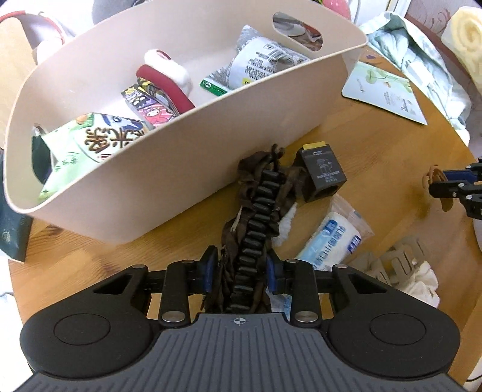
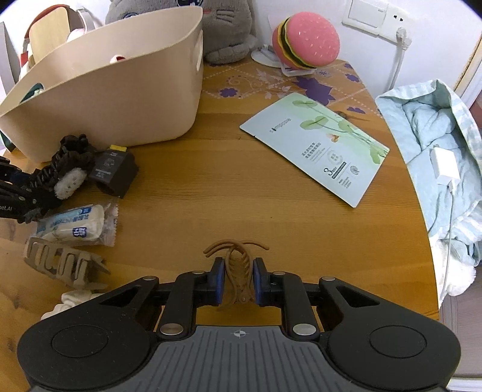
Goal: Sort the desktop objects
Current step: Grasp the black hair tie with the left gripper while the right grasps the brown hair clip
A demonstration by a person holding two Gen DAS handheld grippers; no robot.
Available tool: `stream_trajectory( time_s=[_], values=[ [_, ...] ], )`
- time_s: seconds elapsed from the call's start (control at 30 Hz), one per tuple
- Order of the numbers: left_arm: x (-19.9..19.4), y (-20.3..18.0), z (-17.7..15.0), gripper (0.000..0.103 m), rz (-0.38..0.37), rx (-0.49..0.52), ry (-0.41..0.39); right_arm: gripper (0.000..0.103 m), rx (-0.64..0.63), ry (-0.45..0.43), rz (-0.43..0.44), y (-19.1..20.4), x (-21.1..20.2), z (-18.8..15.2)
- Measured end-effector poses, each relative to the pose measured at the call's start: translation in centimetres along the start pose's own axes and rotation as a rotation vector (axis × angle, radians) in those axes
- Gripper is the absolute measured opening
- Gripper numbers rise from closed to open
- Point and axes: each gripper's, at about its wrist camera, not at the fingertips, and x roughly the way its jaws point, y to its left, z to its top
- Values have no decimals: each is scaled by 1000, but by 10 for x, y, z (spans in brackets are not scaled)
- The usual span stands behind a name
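My left gripper (image 1: 241, 271) is shut on a long black hair clip with a dark brown ruffled scrunchie (image 1: 259, 211), held just in front of the beige plastic basket (image 1: 186, 156). The clip also shows in the right wrist view (image 2: 64, 156), beside the basket (image 2: 120, 90). My right gripper (image 2: 238, 277) is shut on a small brown claw hair clip (image 2: 238, 265) low over the wooden table (image 2: 226, 187). That gripper shows in the left wrist view (image 1: 452, 187) at the far right. The basket holds snack packets, a red item and a grey sock.
On the table lie a small black box (image 1: 322, 172), a wrapped white roll (image 1: 331, 238), a grey claw clip (image 2: 60, 262), white cloth (image 1: 421, 280) and a face-mask sachet (image 2: 316, 144). A burger toy (image 2: 304, 42) and grey plush (image 2: 226, 27) stand at the back. Pale blue bedding (image 2: 436, 144) lies right.
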Motion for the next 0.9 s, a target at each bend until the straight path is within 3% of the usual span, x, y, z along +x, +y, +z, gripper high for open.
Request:
stream_trajectory(
  time_s=[0.43,0.9],
  values=[
    [-44,5,-16,31,-25,12,-69,18,-56,-86,12,15,-45,5],
    [-108,13,-21,31,-75,14,-182,18,-116,-227,39,38,-98,40]
  ],
)
